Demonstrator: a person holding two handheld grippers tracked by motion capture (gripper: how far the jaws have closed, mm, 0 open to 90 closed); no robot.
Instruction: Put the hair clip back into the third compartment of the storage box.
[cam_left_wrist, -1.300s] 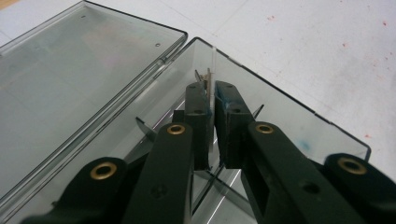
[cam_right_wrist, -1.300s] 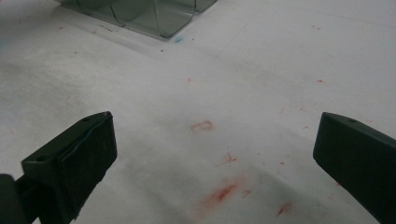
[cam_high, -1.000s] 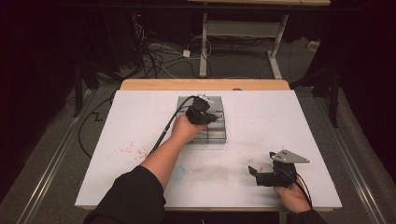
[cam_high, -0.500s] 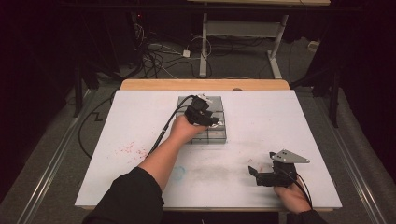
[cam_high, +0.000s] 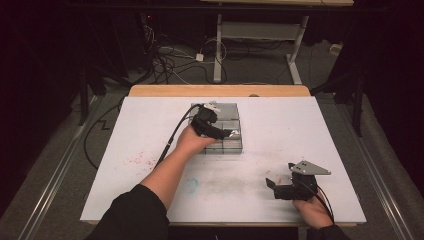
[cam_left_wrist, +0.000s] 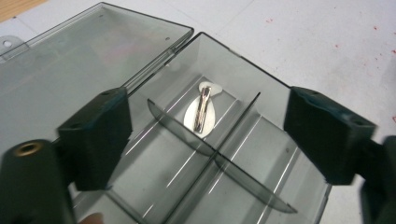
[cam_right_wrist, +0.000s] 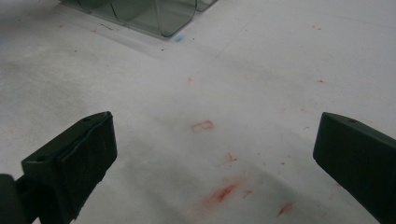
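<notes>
Smoky divided box (cam_left_wrist: 224, 154) sits lid-open toward the far middle of the white table (cam_high: 300, 130), a white hair clip (cam_left_wrist: 201, 112) in one corner compartment. Above it the left gripper (cam_left_wrist: 205, 135) has just been opening, jaws apart, nothing between. Near the table's front edge, the right gripper (cam_right_wrist: 215, 163) gapes wide too.

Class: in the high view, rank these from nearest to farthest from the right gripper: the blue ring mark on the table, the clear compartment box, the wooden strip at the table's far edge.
From the right gripper:
1. Blue ring mark, level with it, leftward.
2. Clear compartment box, farther back, under the left gripper.
3. Wooden strip, along the far edge.
</notes>
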